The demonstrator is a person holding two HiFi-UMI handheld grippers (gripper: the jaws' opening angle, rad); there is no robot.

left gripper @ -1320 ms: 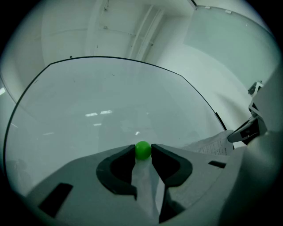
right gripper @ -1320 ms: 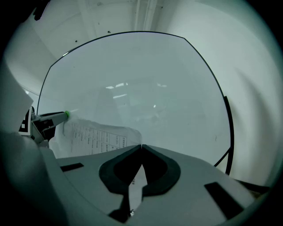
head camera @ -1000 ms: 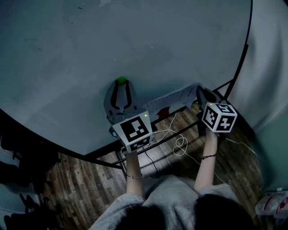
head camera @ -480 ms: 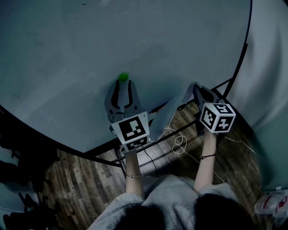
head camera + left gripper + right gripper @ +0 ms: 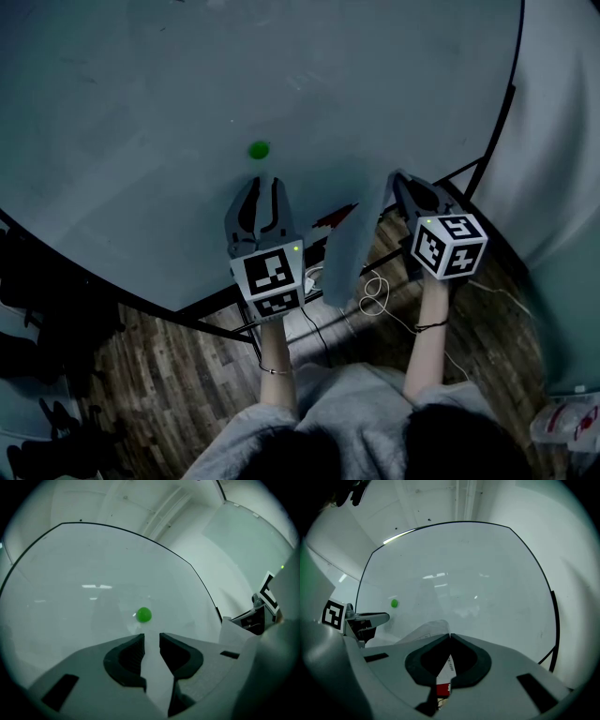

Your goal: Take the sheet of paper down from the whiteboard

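The sheet of paper (image 5: pixel 345 253) hangs loose in front of the whiteboard (image 5: pixel 281 75), curling down from my right gripper (image 5: pixel 399 178), which is shut on its upper edge. In the right gripper view the paper (image 5: pixel 424 631) bulges past the closed jaws of that gripper (image 5: pixel 449 636). A green round magnet (image 5: pixel 258 150) stays stuck on the board. My left gripper (image 5: pixel 262 181) sits just below the magnet, apart from it. Its jaws have just been closing a little, with nothing between them. Seen from the left gripper (image 5: pixel 151 637) itself, the magnet (image 5: pixel 144 615) lies above the gap.
The board's black frame edge (image 5: pixel 502 122) runs down the right, with a pale wall behind. Under the board are black stand bars (image 5: pixel 225 323) and white cables (image 5: pixel 377 298) on the wooden floor. A white container (image 5: pixel 565 429) sits at bottom right.
The left gripper has dropped away from the green magnet, which stays on the board. The paper has come off the board and now hangs down from the right gripper, which shifted slightly.
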